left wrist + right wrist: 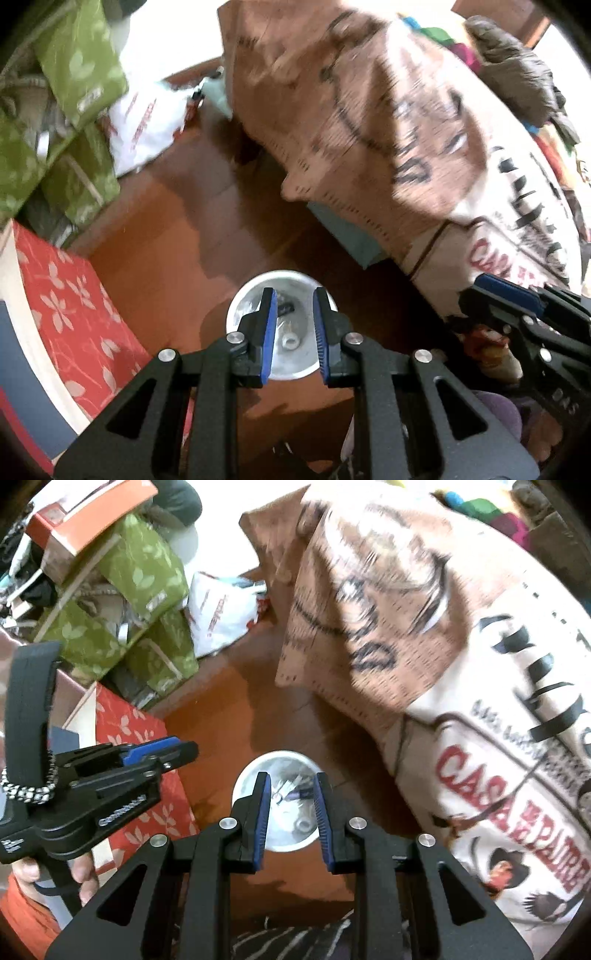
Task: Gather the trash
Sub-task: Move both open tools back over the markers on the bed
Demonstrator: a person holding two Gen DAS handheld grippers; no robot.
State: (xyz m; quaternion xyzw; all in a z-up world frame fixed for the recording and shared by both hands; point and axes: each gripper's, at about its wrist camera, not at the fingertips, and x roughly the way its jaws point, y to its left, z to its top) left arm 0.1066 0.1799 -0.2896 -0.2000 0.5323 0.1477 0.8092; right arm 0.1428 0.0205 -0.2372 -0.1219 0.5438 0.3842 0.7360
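Note:
A white round bin (255,290) (247,775) stands on the wooden floor, right below both grippers. Inside it lie scraps: a small pale cap (290,339), a dark piece (285,307) and a white and blue wrapper (291,794). My left gripper (293,295) hangs above the bin mouth, its blue pads a narrow gap apart with nothing between them. My right gripper (291,777) hovers over the same bin, also slightly parted and holding nothing. Each gripper shows in the other's view: the right gripper (480,286) at the right edge, the left gripper (184,747) at the left, held by a hand (85,875).
A big cream and brown printed cloth sack (388,122) (424,627) looms at the right, close to the bin. Green leaf-patterned boxes (81,62) (147,572) and a white plastic bag (147,122) lie at the upper left. A red flowered box (74,314) borders the left.

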